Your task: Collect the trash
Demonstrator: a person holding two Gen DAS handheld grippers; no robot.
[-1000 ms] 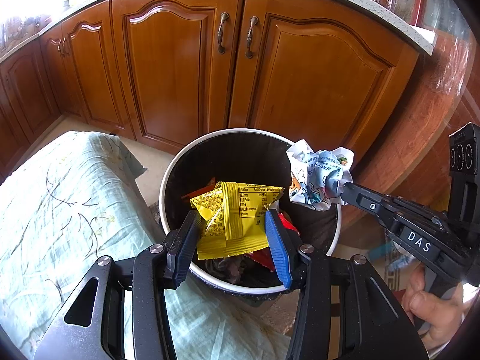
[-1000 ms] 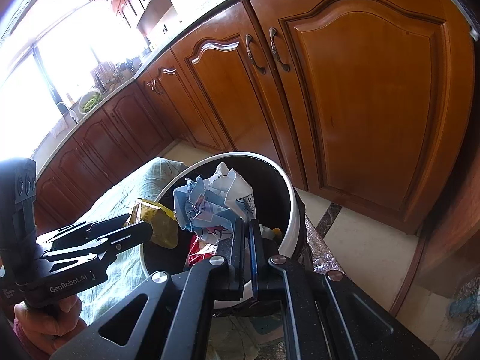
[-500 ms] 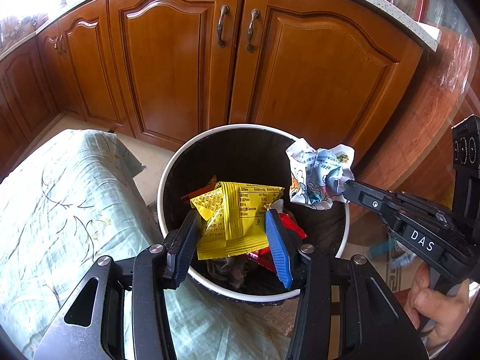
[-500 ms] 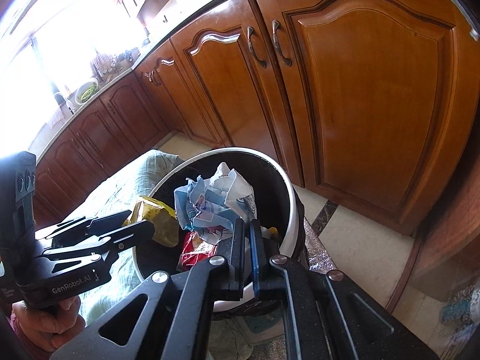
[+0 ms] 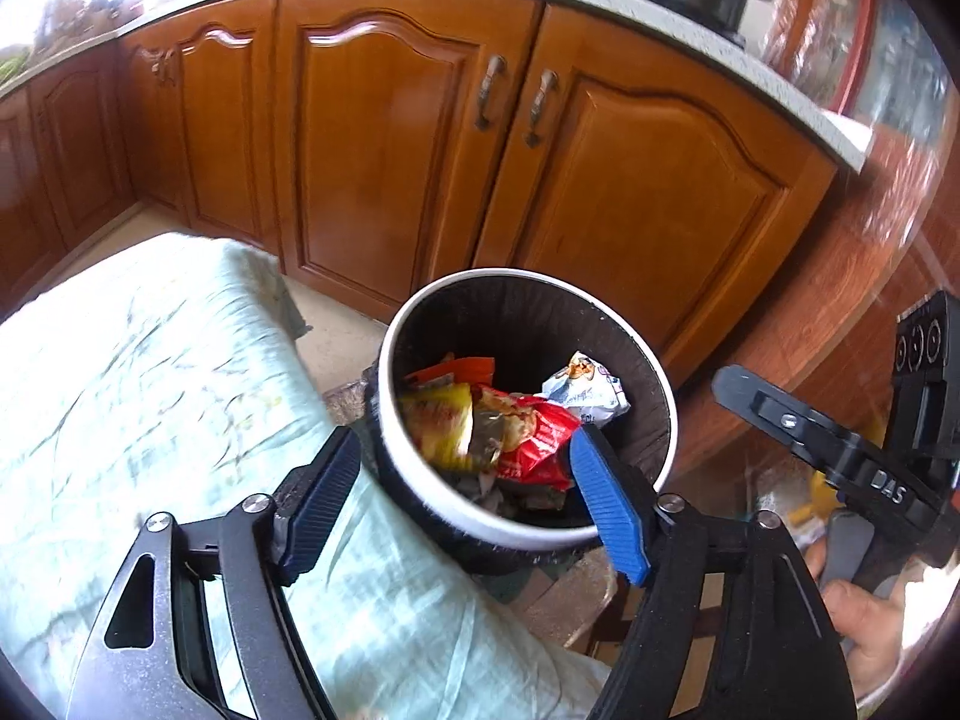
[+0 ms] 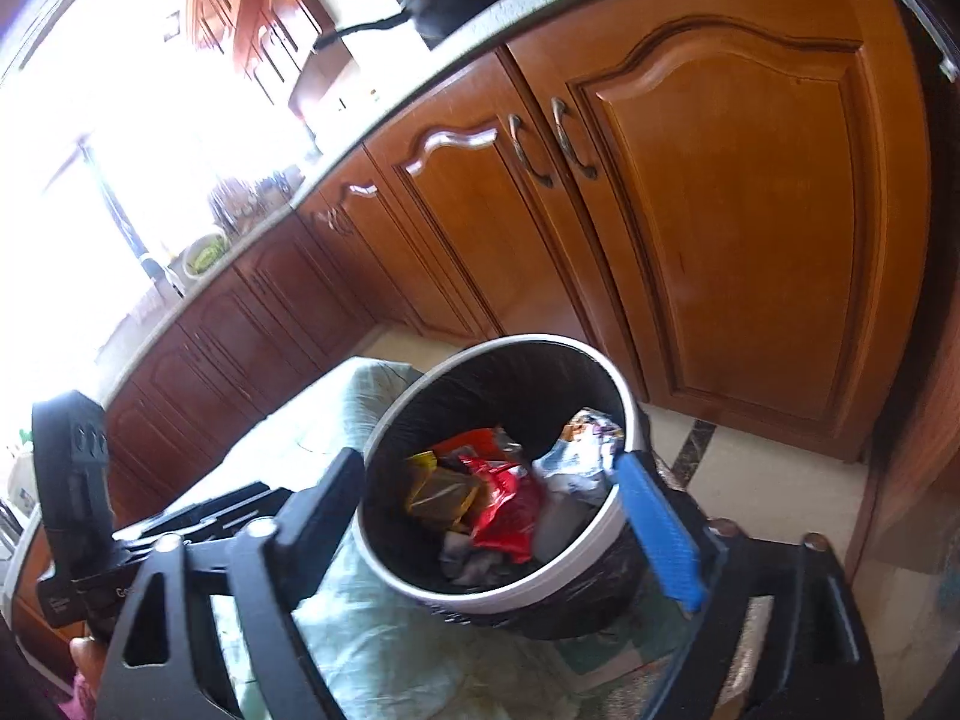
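Yellow wrapper [image 5: 437, 429] lies in the bin [image 5: 420, 489]; both claws are opening, empty.

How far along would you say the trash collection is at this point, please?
Done: the yellow wrapper and the crumpled white wrapper lie in the bin with the red packet. In hand: nothing; the left gripper and right gripper are opening, empty. Left: no loose trash shows on the cloth.
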